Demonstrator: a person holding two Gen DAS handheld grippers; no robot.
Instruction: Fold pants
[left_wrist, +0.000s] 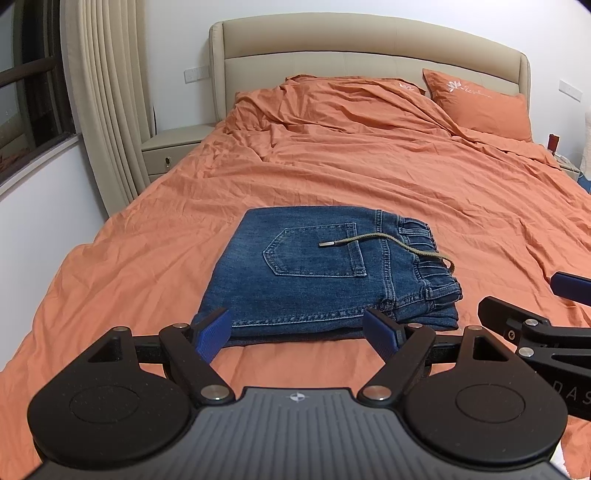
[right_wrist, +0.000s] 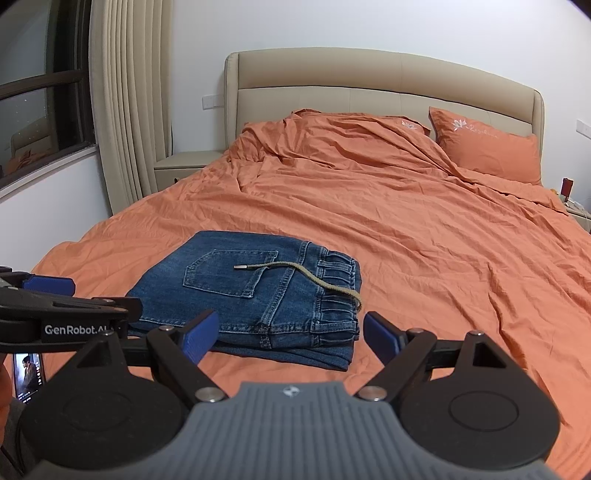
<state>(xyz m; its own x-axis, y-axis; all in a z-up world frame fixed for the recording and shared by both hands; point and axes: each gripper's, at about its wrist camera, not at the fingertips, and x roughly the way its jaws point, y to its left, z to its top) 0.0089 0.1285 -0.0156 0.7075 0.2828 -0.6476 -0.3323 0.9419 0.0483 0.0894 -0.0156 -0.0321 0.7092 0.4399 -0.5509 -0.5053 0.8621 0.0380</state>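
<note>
Nearest in the left wrist view, the left claw (left_wrist: 300, 334) hangs with its two blue pads spread wide and nothing between them; it is released. Just ahead of its tips lies the near edge of the jeans (left_wrist: 325, 280), a compact blue bundle lying flat on the orange sheet (left_wrist: 369, 173). Off to its right the right claw (left_wrist: 524, 295) comes in from the side, only partly in view there.

In the right wrist view the right claw (right_wrist: 290, 334) is likewise released, pads apart and empty, with the jeans (right_wrist: 258, 295) just ahead and a little to its left, the gathered waistband nearest its right pad. A tan drawstring (right_wrist: 295, 271) trails loose over the back pocket (its metal tip rests on the pocket itself).

Beyond the jeans, farther from both claws, the sheet runs rumpled up to a pillow (right_wrist: 491, 147) and a beige headboard (right_wrist: 369, 81), with a nightstand (left_wrist: 173, 147) and curtain (left_wrist: 107, 103) to the far left.

By my reading the folding itself is done or nearly so: the bundle looks layered and squared, and both claws stand clear of it. What remains, if anything, would be tidying: tucking the stray drawstring in, or pressing the top layer flat, which calls for a light pinch on the cord alone without dragging the layers askew.
</note>
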